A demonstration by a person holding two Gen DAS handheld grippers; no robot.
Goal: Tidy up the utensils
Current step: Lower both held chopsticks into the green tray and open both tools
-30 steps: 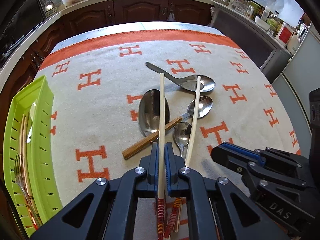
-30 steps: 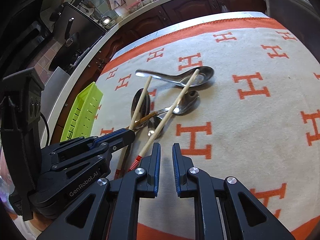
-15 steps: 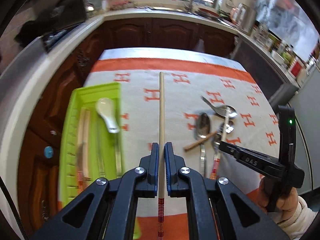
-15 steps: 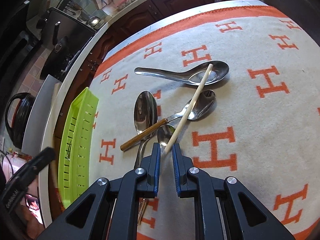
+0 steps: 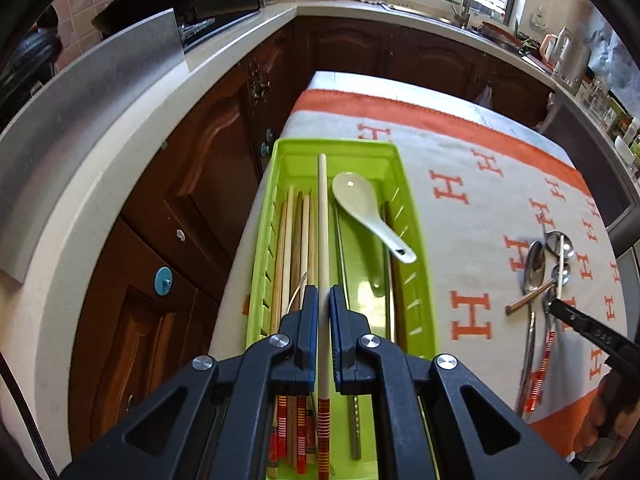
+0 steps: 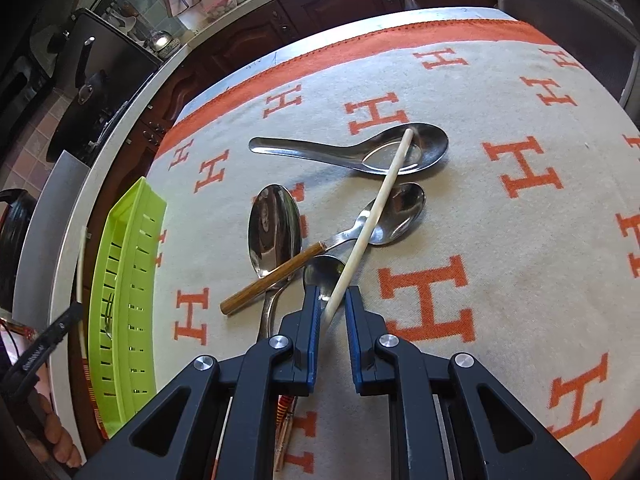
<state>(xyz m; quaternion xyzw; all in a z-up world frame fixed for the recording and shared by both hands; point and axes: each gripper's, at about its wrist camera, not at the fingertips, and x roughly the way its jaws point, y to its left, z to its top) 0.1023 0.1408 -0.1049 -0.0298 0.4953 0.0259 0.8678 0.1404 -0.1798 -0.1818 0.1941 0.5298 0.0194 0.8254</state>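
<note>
Chopstick, left (image 5: 323, 240): clamped in left gripper (image 5: 324, 300), jaws closed on shaft, angled down above green tray (image 5: 416, 240).
Chopstick, right (image 6: 376, 216): between right gripper (image 6: 332, 300) jaws, narrow gap, grip uncertain; tip resting in steel spoon (image 6: 400, 152).
Margins: tray at cloth (image 6: 520, 240) edge; spoons clustered mid-cloth.
</note>
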